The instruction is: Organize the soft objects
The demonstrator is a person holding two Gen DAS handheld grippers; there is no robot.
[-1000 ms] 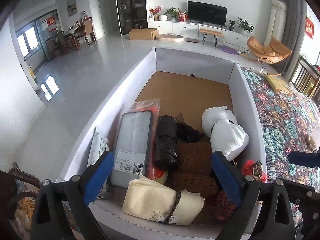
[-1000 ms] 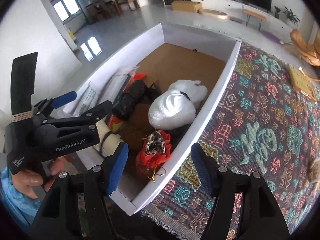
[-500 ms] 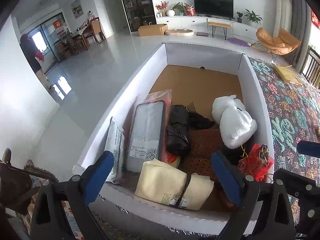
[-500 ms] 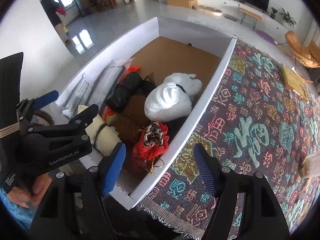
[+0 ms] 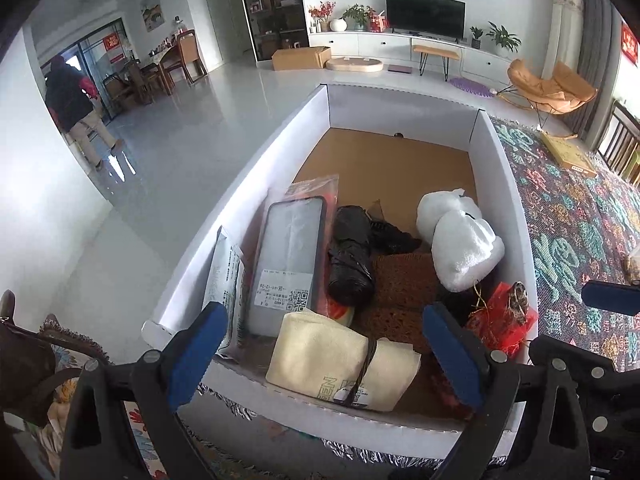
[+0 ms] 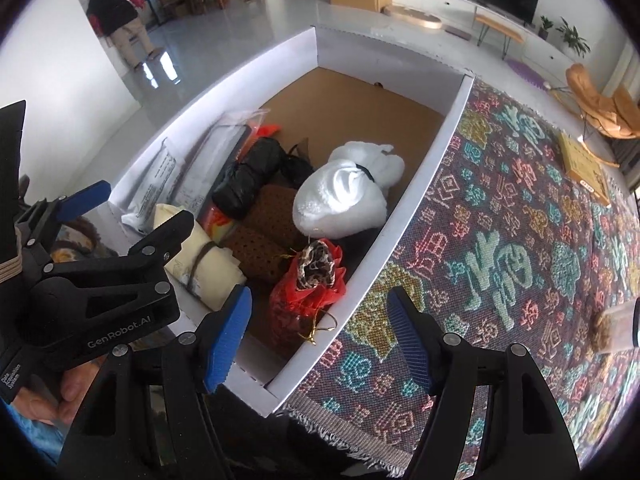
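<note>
Both claws pulled back, box point(image 5: 508, 216) now fuller in frame; right claw point(image 6: 320, 338) jaws just opened wider, nothing between them. Left claw point(image 5: 320, 348) spread, empty. Red pouch point(image 6: 308, 292) sits lower centre, in box near corner, beside white bundle point(image 6: 340, 204). Likely placement done; next item lower right on patterned cloth point(image 6: 500, 240).

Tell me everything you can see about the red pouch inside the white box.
The red pouch looks like thin sheer fabric with a gold drawstring cord hanging at its front. A brown-and-cream patterned cloth pokes from its open top. It sits upright in the near right corner of the white box, against the wall, just below the white fluffy bundle. Neither hand-held gripper touches it.
</note>
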